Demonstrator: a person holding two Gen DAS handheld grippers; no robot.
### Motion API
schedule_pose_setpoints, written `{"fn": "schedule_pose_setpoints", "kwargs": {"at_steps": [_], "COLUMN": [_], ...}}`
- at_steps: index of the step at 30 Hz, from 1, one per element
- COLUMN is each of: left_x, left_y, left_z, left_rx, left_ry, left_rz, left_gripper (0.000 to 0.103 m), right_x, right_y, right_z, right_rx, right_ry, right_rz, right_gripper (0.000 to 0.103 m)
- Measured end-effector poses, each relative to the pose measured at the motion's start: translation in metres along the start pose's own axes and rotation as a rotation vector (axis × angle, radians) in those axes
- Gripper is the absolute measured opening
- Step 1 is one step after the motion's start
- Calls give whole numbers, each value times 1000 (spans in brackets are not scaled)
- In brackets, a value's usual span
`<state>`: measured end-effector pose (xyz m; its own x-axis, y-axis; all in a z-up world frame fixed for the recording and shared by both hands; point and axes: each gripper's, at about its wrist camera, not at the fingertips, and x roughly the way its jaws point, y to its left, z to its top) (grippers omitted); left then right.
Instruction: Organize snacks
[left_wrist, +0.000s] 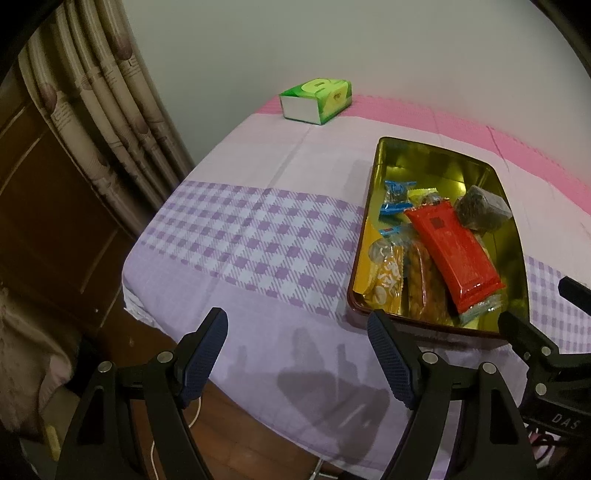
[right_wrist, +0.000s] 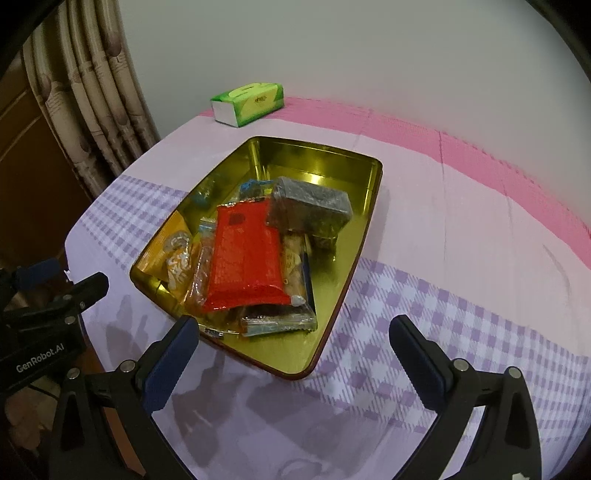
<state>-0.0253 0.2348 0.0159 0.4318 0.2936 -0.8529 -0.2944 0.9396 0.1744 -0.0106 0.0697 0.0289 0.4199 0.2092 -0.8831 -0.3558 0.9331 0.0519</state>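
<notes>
Gold-coloured tin (right_wrist: 343, 258) sits on the cloth-covered bench (right_wrist: 461, 229), holding the snacks: a red packet (right_wrist: 243, 258) on top, a dark wrapped block (right_wrist: 310, 206), and blue (left_wrist: 397, 197) and orange wrappers (left_wrist: 388, 277), print unreadable. Left gripper (left_wrist: 295, 354) stands wide and empty over bare cloth; its housing reads "GenRobot.AI". Right gripper (right_wrist: 295, 354) is wide, empty, at the tin's near end. Green tissue box (right_wrist: 249, 101) lettering is illegible.

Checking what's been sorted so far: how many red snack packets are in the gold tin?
1. The red packet lies lengthwise on top of the pile in the middle of the gold tin, overlapping the other snacks. Another could be hidden underneath the pile.
</notes>
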Motion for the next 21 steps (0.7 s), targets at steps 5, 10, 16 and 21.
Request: {"fn": "schedule_pose_setpoints", "kwargs": {"at_steps": [5,10,16,21], "left_x": [1,3,6,6], "left_y": [-2,-3,-2,-2], "left_z": [-1,0,0,0], "left_rx": [7,8,8,9], "left_ry": [5,16,25,26], "left_rz": [1,-2,-7,-7], "left_gripper": [78,78,78,78], "right_x": [0,0,1,2], "right_y": [0,0,4,9], "right_z": [-1,-1,-2,-4], "right_rx": [2,2,-6,-16], "right_ry": [-1,1,2,2], "right_rz": [2,1,2,3], "right_gripper": [102,102,102,102]}}
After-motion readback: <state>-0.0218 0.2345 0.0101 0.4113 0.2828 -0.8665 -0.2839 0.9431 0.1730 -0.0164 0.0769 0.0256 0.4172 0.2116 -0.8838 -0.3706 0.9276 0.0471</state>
